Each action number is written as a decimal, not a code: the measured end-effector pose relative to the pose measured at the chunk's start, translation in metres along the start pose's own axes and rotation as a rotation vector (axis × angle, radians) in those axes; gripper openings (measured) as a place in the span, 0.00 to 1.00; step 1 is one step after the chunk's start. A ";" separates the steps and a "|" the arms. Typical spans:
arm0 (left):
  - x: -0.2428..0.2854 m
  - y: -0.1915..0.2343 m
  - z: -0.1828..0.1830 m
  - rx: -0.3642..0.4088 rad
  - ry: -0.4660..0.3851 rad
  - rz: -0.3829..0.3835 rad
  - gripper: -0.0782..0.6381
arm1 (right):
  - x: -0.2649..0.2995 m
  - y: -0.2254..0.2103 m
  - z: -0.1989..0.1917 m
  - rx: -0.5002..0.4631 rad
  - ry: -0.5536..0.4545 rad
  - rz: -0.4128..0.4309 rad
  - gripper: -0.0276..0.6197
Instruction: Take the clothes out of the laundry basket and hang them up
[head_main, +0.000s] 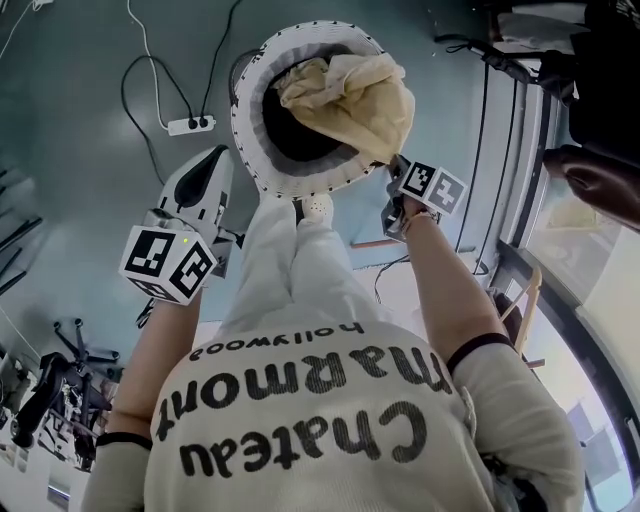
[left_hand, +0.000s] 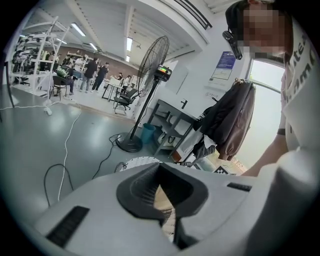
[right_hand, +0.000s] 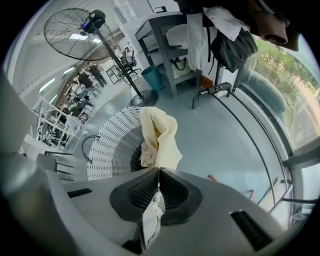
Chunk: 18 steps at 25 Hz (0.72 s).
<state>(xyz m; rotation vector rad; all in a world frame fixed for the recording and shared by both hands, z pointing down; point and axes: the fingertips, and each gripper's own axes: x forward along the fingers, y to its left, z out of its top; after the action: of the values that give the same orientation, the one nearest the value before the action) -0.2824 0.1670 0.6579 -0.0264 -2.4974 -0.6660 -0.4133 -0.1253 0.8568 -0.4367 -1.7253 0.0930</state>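
Setting: grey-blue workshop floor (head_main: 80, 120), seen steeply from above, with a person standing over a round white laundry basket (head_main: 262, 165).
Right gripper (right_hand: 158, 175): fingers pressed together on a fold of the cream garment (right_hand: 159, 137); a strip of the cloth is pinched between the pads and shows below them.
Left gripper (left_hand: 160, 172): fingers closed against each other with nothing gripped; it is held near the basket's left rim in the head view.
Cream garment: bunched and lifted at the edge where the right gripper has it, spilling over the basket's rim on that side, with the rest lying across the dark hollow inside.
Laundry basket: slatted white wall, standing on the floor just ahead of the person's feet.
Person: pale shirt with dark lettering and pale trousers, one gripper in each hand.
Floor clutter: a white power strip (head_main: 190, 124) with its cable lies well apart from the basket, to the left.
Background: a tall standing fan (right_hand: 70, 30) on a round base, grey shelving beside it, dark coats (left_hand: 232, 120) hanging near a bright window, and small figures at desks far down the hall.
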 end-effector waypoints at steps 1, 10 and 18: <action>-0.001 -0.002 0.001 0.001 -0.005 0.002 0.12 | -0.002 0.000 0.000 -0.012 0.007 0.005 0.09; -0.025 -0.030 0.028 0.047 -0.107 -0.009 0.12 | -0.041 0.025 0.028 0.001 -0.073 0.145 0.09; -0.055 -0.070 0.067 0.074 -0.236 -0.020 0.12 | -0.119 0.078 0.073 -0.064 -0.226 0.363 0.09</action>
<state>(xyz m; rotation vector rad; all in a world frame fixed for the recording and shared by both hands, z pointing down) -0.2803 0.1429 0.5486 -0.0557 -2.7508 -0.6092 -0.4485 -0.0811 0.7072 -0.8095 -1.8560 0.3602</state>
